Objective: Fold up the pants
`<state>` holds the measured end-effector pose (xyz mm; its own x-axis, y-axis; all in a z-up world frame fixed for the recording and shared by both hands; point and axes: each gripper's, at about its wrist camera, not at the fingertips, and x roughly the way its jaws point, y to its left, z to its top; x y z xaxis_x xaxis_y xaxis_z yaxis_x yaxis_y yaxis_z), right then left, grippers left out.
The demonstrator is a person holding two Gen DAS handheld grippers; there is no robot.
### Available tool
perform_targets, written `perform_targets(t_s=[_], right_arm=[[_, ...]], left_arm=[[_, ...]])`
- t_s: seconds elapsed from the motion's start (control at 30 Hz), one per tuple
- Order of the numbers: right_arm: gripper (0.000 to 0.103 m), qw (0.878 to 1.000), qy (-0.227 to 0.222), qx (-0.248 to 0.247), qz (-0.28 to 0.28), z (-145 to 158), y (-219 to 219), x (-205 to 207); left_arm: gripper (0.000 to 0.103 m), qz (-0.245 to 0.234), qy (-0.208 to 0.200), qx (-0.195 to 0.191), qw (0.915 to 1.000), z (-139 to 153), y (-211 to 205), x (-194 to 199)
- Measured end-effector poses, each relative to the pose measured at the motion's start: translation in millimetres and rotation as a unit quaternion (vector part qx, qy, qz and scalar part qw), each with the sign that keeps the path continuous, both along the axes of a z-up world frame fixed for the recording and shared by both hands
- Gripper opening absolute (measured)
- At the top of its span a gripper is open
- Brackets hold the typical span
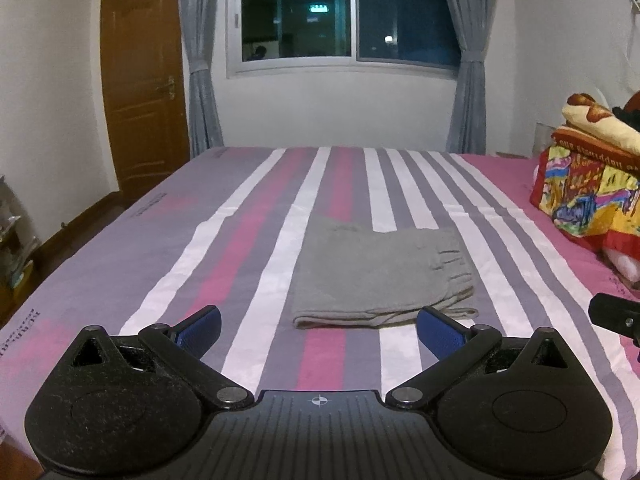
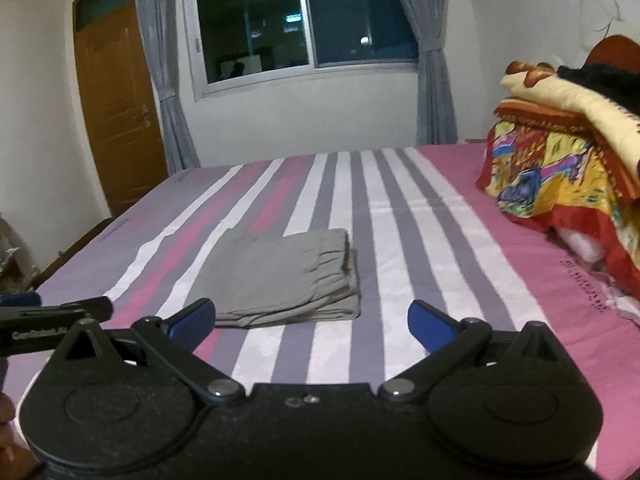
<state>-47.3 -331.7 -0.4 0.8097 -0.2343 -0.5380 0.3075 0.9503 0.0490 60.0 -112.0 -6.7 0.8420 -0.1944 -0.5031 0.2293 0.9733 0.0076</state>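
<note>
Both tongs apart, empty: my left gripper, my right gripper. Pants lie just ahead of tips on bed, folded into neat grey stack, touched by neither. Folding looks finished. Next move, I judge: only withdraw, stack undisturbed.

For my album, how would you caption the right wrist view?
Folded grey pants resting on the striped bedsheet, right gripper open.
</note>
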Motion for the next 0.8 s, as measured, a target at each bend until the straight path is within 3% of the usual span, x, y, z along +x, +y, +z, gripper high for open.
perform_targets(t_s=[0.8], right_arm=[[0.103, 1.000, 0.004, 0.008, -0.015, -6.1, -4.3, 0.1]], left_arm=[[0.103, 0.000, 0.001, 0.005, 1.0000, -0.3, -8.0, 3.1]])
